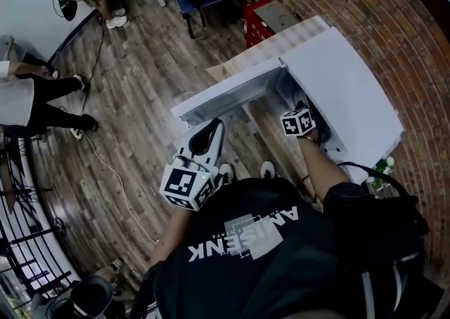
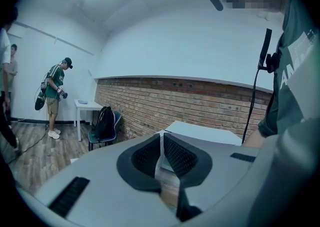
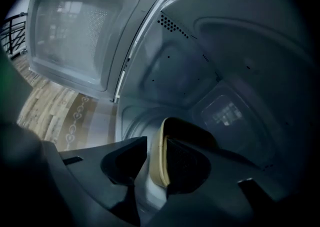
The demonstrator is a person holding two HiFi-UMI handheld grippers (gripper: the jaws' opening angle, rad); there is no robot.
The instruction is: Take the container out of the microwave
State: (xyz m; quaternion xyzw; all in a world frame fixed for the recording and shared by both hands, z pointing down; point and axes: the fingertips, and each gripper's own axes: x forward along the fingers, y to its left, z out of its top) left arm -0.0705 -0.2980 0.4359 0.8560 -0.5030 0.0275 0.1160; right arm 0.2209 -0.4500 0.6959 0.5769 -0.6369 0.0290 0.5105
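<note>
The microwave (image 1: 344, 93) stands with its door (image 3: 80, 36) swung wide to the left, and the person has reached the right gripper (image 3: 155, 146) down into the cavity. The step in hand looks like taking hold of the container (image 3: 159, 166), which sits on the cavity floor at the near side, not yet lifted.

The right gripper's jaws stand about half apart, straddling the container's cream rim. The right jaw is inside, against the wall. The left jaw is outside with a thin sliver of gap showing, so I wouldn't call it a firm pinch.

To my eye the next move calls for closing squarely on that rim, then drawing the container up and out towards the near side without knocking the door frame or tipping it.

The left gripper (image 2: 161, 146) is held outside, off to the left of the door, its jaws all but together and nothing between them.
</note>
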